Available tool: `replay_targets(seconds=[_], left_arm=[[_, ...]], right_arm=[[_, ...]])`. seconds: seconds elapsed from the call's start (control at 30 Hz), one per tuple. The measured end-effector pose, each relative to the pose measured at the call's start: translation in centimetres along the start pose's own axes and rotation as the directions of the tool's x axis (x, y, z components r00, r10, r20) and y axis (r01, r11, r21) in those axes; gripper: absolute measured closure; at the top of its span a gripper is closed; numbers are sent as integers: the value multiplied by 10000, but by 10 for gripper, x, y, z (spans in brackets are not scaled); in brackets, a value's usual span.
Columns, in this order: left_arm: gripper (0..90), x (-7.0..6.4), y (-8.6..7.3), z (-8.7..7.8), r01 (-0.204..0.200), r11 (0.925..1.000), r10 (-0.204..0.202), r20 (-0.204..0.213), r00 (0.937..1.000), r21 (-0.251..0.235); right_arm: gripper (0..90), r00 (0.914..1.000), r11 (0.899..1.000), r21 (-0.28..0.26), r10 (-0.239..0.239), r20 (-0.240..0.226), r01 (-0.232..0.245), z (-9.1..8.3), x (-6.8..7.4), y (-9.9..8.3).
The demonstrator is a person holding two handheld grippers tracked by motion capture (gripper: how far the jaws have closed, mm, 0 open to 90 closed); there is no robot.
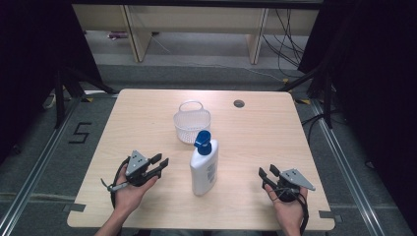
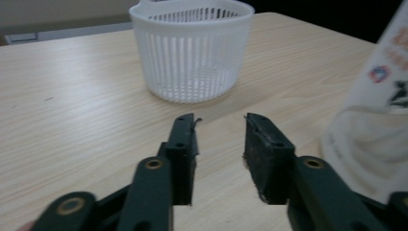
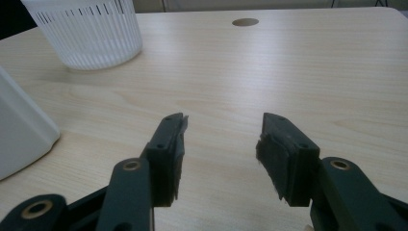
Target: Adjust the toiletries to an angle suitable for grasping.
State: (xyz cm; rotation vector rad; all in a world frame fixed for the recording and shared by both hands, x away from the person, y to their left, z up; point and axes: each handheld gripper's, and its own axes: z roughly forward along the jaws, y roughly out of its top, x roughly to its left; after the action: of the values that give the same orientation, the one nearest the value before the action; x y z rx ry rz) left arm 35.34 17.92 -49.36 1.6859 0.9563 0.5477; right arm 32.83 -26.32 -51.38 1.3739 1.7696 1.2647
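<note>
Both grippers, left (image 1: 163, 166) & right (image 1: 267, 173), jaws apart, empty; bottle (image 1: 204, 167) label unreadable, floor mark "5" (image 1: 80, 132).

One white basket (image 1: 192, 125), one pump bottle (image 1: 204, 167), one table (image 1: 255, 142), two tongs: left (image 1: 160, 164), right (image 1: 268, 173).

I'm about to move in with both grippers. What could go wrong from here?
The tall pump bottle stands upright between the left gripper and right gripper; a sideways nudge might topple it. The light white basket sits just behind it and could get knocked. Both grippers are open and empty.
</note>
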Motion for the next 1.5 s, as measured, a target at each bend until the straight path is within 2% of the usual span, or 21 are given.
replay_targets(seconds=[0.07,0.2,0.23,0.27,0.4,0.43,0.47,0.5,0.53,0.67,0.73,0.8,0.93,0.97,1.0,1.13,1.3,1.33,1.4,1.43,1.5], left_arm=[[748,-4,0,-5,-6,10000,10,387,9993,-88],[880,-16,2,-17,-314,9990,333,646,9974,-306],[895,-21,3,-22,-398,9985,424,718,9965,-376],[897,-24,4,-25,-588,9979,606,707,9957,-277],[900,-42,10,-39,-752,9962,806,1367,9873,-440],[900,-42,10,-39,-752,9962,806,1367,9873,-440],[900,-55,13,-44,-940,9937,1037,1834,9776,-608],[900,-55,13,-44,-940,9937,1037,1834,9776,-608],[900,-71,18,-49,-1137,9912,1268,2412,9622,-673],[900,-96,21,-46,-1515,9856,1675,3172,9335,-745],[900,-103,19,-41,-1670,9834,1812,3371,9239,-708],[900,-109,18,-34,-1837,9810,1938,3441,9187,-620],[900,-115,21,-24,-1983,9785,2054,3466,9152,-562],[900,-116,22,-22,-2052,9770,2127,3450,9142,-588],[900,-117,22,-20,-2087,9759,2175,3467,9124,-632],[900,-120,25,-11,-2283,9720,2336,3387,9114,-561],[900,-120,26,-4,-2130,9753,2203,3252,9196,-584],[900,-118,26,-4,-2230,9737,2261,3176,9209,-467],[900,-118,27,-3,-2197,9743,2241,3117,9234,-497],[900,-117,27,-3,-2181,9746,2229,3087,9247,-506],[900,-115,28,-2,-2193,9743,2244,3024,9264,-513]], right_arm=[[519,9999,10000,28,84,-101,-84,-1,0,0],[546,10000,9999,-150,-56,3,56,0,1,-1],[557,9997,9996,-139,237,57,-237,0,4,-1],[572,9995,9996,-158,-245,190,248,-1,1,0],[611,9995,9997,-25,-249,190,250,-1,2,0],[611,9995,9997,-25,-249,190,250,-1,2,0],[645,9986,9993,-18,-383,375,384,0,3,0],[653,9992,9995,-24,-323,233,324,-1,3,0],[665,9984,9993,46,-385,408,384,1,3,0],[688,9992,9994,17,-334,221,333,0,4,0],[689,9990,9995,-48,-311,330,313,1,4,0],[689,9984,9992,-27,-409,391,411,2,4,0],[685,9983,9989,-191,-413,423,422,3,3,-1],[683,9988,9999,-14,-106,486,106,2,5,-1],[682,9994,9998,-48,-207,270,208,2,4,0],[678,9995,9997,-91,-242,191,243,2,4,0],[672,9995,9996,-91,-248,199,250,2,4,0],[671,9997,9999,-114,2,244,0,3,5,-1],[669,9993,9999,-103,-90,355,94,3,5,-1],[669,9987,9992,-157,-365,350,371,4,3,0],[668,9987,9992,-158,-367,354,373,4,3,0]])
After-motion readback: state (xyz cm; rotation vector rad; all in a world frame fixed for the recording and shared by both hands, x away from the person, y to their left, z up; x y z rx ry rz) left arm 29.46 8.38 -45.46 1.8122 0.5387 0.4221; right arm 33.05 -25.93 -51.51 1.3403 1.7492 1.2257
